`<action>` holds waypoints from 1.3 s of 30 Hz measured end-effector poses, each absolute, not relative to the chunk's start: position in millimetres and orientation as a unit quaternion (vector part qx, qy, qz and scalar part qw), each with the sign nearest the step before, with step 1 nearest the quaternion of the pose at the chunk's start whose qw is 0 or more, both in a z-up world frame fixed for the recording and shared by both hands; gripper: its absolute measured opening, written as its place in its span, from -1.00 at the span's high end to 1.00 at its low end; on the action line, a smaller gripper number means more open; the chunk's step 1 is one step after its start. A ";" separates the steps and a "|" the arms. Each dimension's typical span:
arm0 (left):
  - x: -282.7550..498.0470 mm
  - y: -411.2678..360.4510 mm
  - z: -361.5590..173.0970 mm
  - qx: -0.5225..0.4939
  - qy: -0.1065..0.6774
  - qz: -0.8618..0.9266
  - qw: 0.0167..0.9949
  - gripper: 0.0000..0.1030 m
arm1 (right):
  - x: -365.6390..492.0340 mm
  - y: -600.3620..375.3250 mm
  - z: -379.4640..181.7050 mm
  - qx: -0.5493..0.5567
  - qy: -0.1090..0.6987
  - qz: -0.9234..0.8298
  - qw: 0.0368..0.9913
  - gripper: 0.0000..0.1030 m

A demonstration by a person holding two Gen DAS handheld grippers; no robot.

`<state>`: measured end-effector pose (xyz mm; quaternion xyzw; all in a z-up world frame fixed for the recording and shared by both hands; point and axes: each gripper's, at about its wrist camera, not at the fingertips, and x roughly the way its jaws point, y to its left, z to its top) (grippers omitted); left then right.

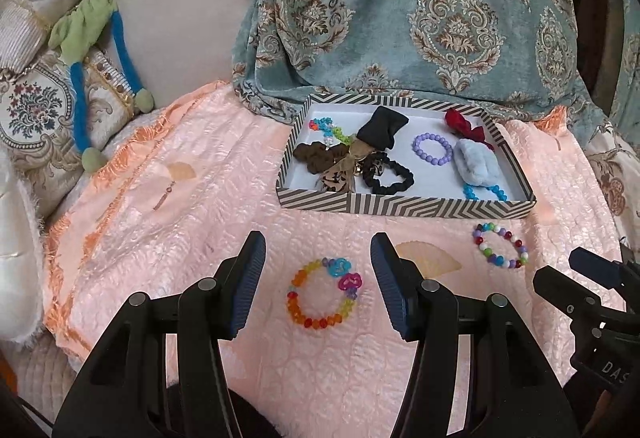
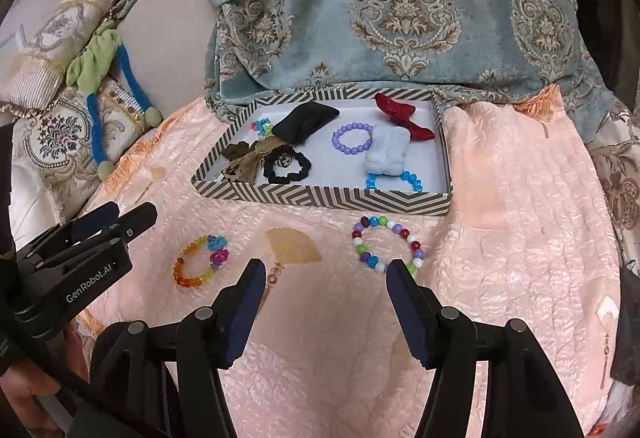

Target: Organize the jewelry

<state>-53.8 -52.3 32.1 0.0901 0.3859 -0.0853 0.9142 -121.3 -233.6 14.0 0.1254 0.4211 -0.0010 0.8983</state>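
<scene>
Both claws gape empty: left claw over rainbow bracelet, right claw near mixed-bead bracelet. Risk: pads snag quilted bedspread, beads slip.

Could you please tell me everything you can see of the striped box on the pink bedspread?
The striped box is a shallow rectangular tray, apparently cardboard, with black-and-white chevron walls and a plain white inside. It sits flat on the pink bedspread, its far edge against the teal patterned fabric. Bead bracelets, scrunchies and fabric bows lie in it. Neither gripper touches it.
</scene>
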 end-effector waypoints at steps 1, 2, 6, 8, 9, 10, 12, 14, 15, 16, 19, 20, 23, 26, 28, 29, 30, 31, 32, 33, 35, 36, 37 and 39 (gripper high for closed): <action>-55.2 -52.2 32.6 0.089 0.386 -0.086 0.914 -0.06 | -122.2 -233.9 14.3 0.126 0.421 -0.001 0.898 -0.17; -56.4 -52.1 32.9 0.089 0.386 -0.088 0.914 -0.06 | -123.0 -234.6 14.6 0.128 0.421 -0.001 0.898 -0.17; -58.4 -50.8 33.1 0.091 0.386 -0.089 0.914 -0.07 | -125.2 -237.5 14.6 0.131 0.421 -0.003 0.897 -0.17; -58.6 -50.3 33.0 0.088 0.389 -0.091 0.913 -0.07 | -125.2 -238.8 14.0 0.133 0.423 -0.003 0.896 -0.18; -58.7 -49.8 32.7 0.087 0.390 -0.091 0.912 -0.07 | -125.1 -239.3 13.6 0.133 0.424 -0.002 0.896 -0.18; -59.0 -49.1 32.3 0.087 0.391 -0.091 0.912 -0.07 | -124.9 -239.6 12.9 0.133 0.425 -0.002 0.895 -0.18; -59.2 -48.5 31.2 0.087 0.392 -0.091 0.911 -0.07 | -125.2 -239.9 12.0 0.132 0.426 -0.002 0.895 -0.18; -58.8 -47.7 29.3 0.086 0.396 -0.093 0.909 -0.07 | -125.2 -241.9 10.8 0.132 0.426 -0.003 0.895 -0.18; -58.3 -46.7 28.3 0.084 0.399 -0.095 0.908 -0.07 | -125.5 -243.2 10.0 0.133 0.427 -0.004 0.894 -0.18; -57.2 -45.4 27.8 0.083 0.401 -0.095 0.907 -0.07 | -125.5 -245.9 8.7 0.135 0.428 -0.006 0.894 -0.18; -52.4 -38.1 25.6 0.075 0.411 -0.099 0.903 -0.07 | -126.2 -255.3 3.9 0.140 0.432 -0.012 0.891 -0.18; -49.0 -32.8 25.0 0.065 0.419 -0.101 0.900 -0.07 | -126.3 -259.3 1.4 0.142 0.433 -0.015 0.890 -0.18; -38.9 -15.2 23.1 0.037 0.435 -0.091 0.895 -0.07 | -125.7 -271.9 -8.4 0.148 0.443 -0.027 0.884 -0.18; -30.5 -2.4 19.4 0.022 0.448 -0.083 0.890 -0.07 | -125.3 -285.5 -21.6 0.158 0.454 -0.038 0.876 -0.18; -26.3 2.9 14.1 0.013 0.460 -0.085 0.884 -0.07 | -124.9 -291.2 -28.5 0.161 0.459 -0.040 0.873 -0.18; -24.4 4.5 10.9 0.008 0.466 -0.087 0.880 -0.07 | -124.5 -292.7 -30.6 0.162 0.460 -0.041 0.872 -0.18; -22.6 5.4 6.8 0.005 0.473 -0.087 0.877 -0.07 | -124.1 -294.0 -32.5 0.160 0.461 -0.042 0.872 -0.17; -21.0 5.1 2.0 0.005 0.479 -0.087 0.873 -0.07 | -123.4 -295.5 -34.6 0.158 0.461 -0.042 0.872 -0.17; -19.0 4.9 -1.8 0.006 0.485 -0.086 0.870 -0.07 | -122.4 -296.2 -36.2 0.156 0.462 -0.041 0.872 -0.17; -17.3 4.1 -6.8 0.008 0.491 -0.085 0.867 -0.07 | -120.9 -297.2 -38.1 0.152 0.464 -0.042 0.872 -0.17; -14.2 3.1 -15.5 0.007 0.503 -0.084 0.860 -0.07 | -117.4 -300.5 -40.3 0.148 0.465 -0.043 0.872 -0.15; -12.4 2.5 -19.2 0.007 0.508 -0.085 0.857 -0.07 | -114.9 -302.2 -40.7 0.149 0.465 -0.043 0.872 -0.14; -10.6 1.6 -24.0 0.008 0.513 -0.084 0.854 -0.07 | -111.0 -304.7 -41.4 0.149 0.465 -0.043 0.872 -0.13; -8.0 0.9 -29.4 0.009 0.519 -0.082 0.851 -0.07 | -103.1 -307.3 -43.0 0.148 0.466 -0.044 0.871 -0.11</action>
